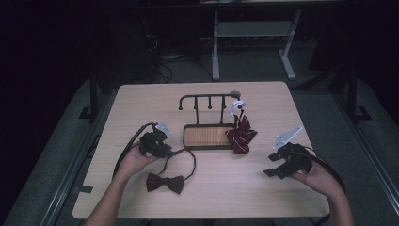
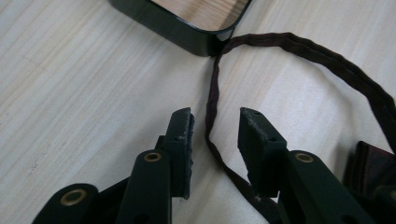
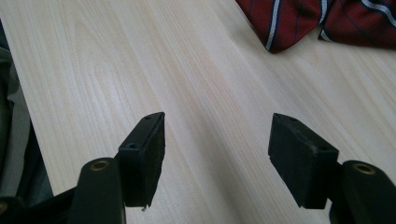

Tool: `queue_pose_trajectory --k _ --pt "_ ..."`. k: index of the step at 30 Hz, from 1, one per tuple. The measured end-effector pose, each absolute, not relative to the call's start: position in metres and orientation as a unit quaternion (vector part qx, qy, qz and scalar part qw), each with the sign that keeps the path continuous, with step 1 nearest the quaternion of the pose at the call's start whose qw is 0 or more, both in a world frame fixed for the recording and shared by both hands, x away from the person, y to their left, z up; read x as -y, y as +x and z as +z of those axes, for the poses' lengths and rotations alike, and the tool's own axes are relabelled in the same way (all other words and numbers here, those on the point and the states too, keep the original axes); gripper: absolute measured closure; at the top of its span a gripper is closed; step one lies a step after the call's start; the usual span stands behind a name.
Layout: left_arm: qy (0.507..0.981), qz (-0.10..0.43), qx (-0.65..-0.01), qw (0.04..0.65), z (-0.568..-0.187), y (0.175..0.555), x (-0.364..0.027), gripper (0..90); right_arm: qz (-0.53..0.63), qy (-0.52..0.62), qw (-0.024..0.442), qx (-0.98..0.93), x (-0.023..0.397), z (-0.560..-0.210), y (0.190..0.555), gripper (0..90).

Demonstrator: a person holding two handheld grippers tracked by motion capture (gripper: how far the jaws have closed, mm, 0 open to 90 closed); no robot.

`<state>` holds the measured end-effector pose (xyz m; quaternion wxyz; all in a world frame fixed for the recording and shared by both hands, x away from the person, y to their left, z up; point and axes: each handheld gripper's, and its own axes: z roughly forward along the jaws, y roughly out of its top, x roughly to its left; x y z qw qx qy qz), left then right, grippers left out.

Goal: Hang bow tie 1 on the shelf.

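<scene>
The dark bow tie (image 1: 164, 182) lies on the bench (image 1: 226, 197); its strap (image 2: 212, 112) runs between the partly open jaws of the left hand-held gripper (image 2: 215, 128), ungripped. The right hand-held gripper (image 3: 217, 135) gapes wide, empty, near the striped red bow tie (image 3: 299, 18).

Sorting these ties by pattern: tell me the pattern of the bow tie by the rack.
Dark red with thin pale stripes, clearest in the right gripper view.
</scene>
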<state>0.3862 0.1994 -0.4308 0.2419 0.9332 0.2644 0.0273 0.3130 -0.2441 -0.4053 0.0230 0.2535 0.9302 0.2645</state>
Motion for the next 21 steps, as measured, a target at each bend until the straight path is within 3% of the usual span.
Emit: queue_pose_trajectory --k 11,18,21 --pt "0.939 0.015 -0.26 0.223 -0.441 0.39 -0.195 74.6 0.267 0.254 0.023 -0.929 0.244 -0.404 0.312 36.0" --pt "0.943 0.008 -0.253 0.217 -0.443 0.39 -0.193 87.8 0.27 0.249 0.029 -0.93 0.245 -0.404 0.312 36.0" --pt "0.943 0.009 -0.253 0.216 -0.443 0.389 -0.193 89.1 0.273 0.247 0.029 -0.929 0.246 -0.404 0.313 36.0"
